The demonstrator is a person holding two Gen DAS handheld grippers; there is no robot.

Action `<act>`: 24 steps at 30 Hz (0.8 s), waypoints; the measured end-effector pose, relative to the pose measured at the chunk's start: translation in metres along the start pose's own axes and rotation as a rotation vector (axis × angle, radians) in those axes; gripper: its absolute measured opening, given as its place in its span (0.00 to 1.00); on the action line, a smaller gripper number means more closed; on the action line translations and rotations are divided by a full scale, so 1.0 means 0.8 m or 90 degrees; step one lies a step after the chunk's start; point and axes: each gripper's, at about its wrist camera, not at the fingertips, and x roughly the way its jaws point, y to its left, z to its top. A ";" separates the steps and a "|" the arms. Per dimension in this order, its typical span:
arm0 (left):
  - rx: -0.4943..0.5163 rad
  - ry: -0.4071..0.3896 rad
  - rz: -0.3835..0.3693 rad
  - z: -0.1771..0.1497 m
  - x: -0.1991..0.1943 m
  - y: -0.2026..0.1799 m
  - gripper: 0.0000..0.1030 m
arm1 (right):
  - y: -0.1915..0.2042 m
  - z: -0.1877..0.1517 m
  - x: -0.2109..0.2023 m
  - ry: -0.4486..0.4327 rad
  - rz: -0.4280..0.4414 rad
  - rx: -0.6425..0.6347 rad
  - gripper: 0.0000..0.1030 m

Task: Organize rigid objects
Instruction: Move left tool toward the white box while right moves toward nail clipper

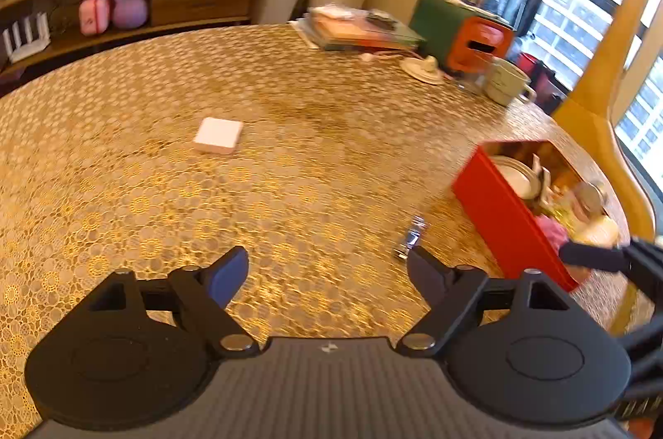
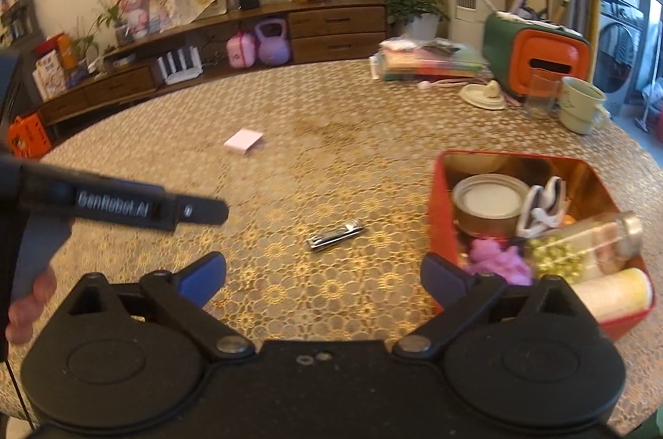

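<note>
Now I am between picks: the round tabletop (image 2: 290,314), under a gold lace-patterned cloth, carries the glossy red metal tin (image 2: 442,227) at my right, already packed with a lidded can, a jar and a spool. Outside it lie a flat white square box (image 1: 218,135), well apart, and a slim shiny nail clipper (image 2: 335,235) just beside the tin. My left tongs (image 1: 327,271) and right tongs (image 2: 323,275) are both spread and empty, so I judge the next move is pinching the thin clipper flat against the cloth.
</note>
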 end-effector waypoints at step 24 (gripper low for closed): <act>-0.010 -0.032 0.102 0.066 0.111 0.059 0.97 | 0.016 0.006 0.099 0.029 -0.048 0.034 0.94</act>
